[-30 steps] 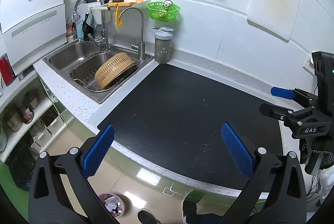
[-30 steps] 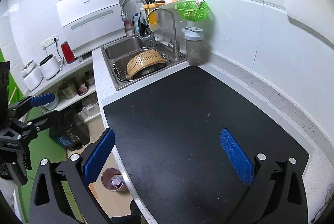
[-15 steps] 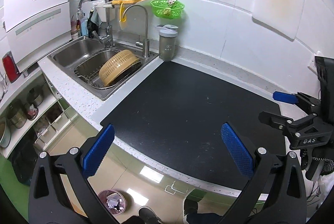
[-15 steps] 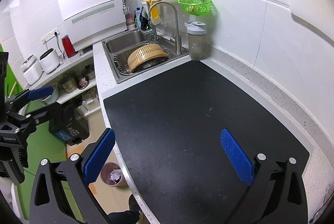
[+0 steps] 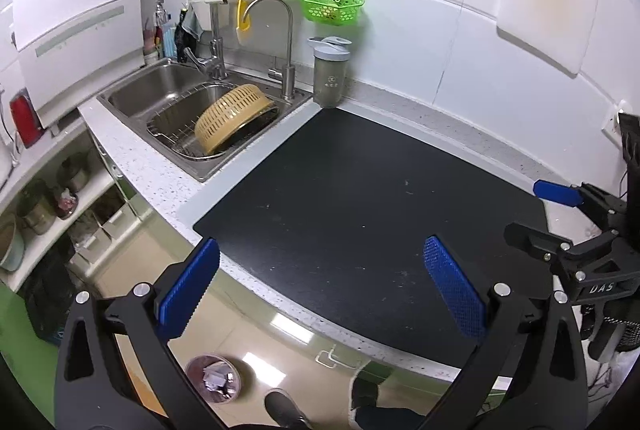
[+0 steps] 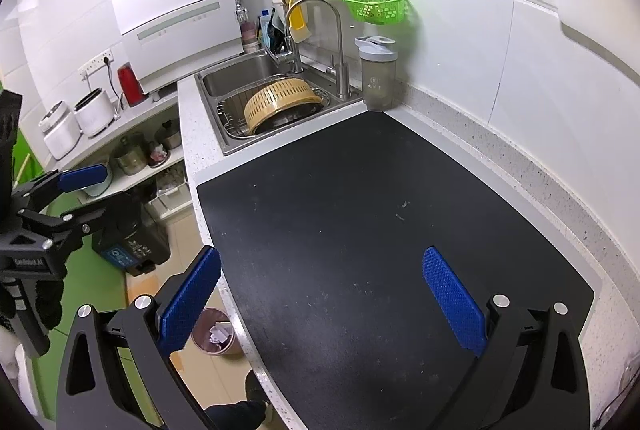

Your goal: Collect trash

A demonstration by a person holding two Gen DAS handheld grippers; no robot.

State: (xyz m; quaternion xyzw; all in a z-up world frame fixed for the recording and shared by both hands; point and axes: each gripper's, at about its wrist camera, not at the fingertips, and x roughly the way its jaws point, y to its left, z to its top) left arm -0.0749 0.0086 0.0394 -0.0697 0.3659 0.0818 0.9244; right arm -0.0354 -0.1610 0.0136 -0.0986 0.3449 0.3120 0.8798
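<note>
The right tongs (image 5: 560,213) carry "DAS" in pale letters on the black body. The white dishwasher (image 6: 176,17) has a small grey brand word, too small to read.

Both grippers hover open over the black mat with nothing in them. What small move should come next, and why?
Probably none toward a pick: the black mat shows only faint specks, nothing graspable, and both the left gripper and the right gripper are open and empty. The bin on the floor already holds crumpled paper. I would sweep the cameras along the counter to check for leftovers.

The left tool (image 5: 320,286) hangs wide open above the black mat's (image 5: 360,197) front edge, holding nothing.
</note>
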